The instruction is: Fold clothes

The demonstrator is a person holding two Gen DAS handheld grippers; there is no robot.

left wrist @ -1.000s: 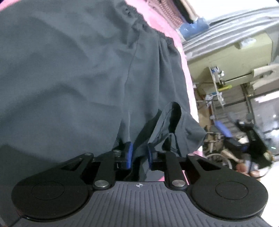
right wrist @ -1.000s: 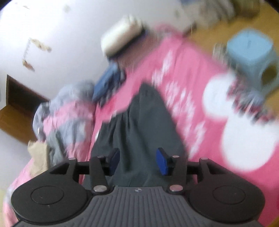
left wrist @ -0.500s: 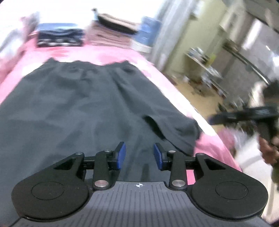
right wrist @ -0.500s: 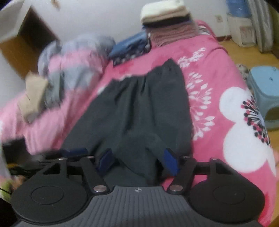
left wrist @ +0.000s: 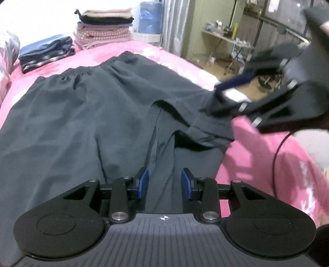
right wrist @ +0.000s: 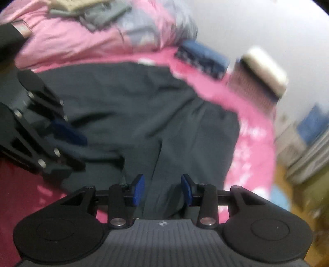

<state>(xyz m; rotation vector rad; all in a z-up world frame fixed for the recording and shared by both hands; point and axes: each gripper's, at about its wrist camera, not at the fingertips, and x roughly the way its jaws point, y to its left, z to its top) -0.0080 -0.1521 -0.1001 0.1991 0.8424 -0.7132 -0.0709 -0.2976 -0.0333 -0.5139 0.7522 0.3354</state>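
1. Across the pink bedspread [left wrist: 127,49] lie dark grey shorts [left wrist: 86,115], spread mostly flat, elastic waistband at the far end. One leg hem at the near right side is folded back on itself and rumpled, close to the bed's edge.
2. Left gripper [left wrist: 165,182]: blue pads apart with a moderate gap, poised over the near leg fabric and a seam line. Cloth shows through the gap, but the pads are not pressing it; nothing held. Its jaws have lately been opening.
3. Right gripper [right wrist: 162,190]: blue pads likewise parted, over the dark fabric near the crotch seam. View is motion-blurred; no cloth seen pinched between the pads. Its jaws have just been closing somewhat, and a clear gap stands between them.
4. Each gripper shows in the other's view: the right one at the upper right of the left wrist view, blurred, just beside the rumpled hem; the left one at the left edge of the right wrist view.
5. Beyond the waistband: a blue-and-plaid folded pile [left wrist: 46,52] and a taller folded stack [left wrist: 103,26], both on the bedspread, apart from the shorts.
6. Past the bed: a blue water jug [left wrist: 150,17], a cluttered side table [left wrist: 228,35].
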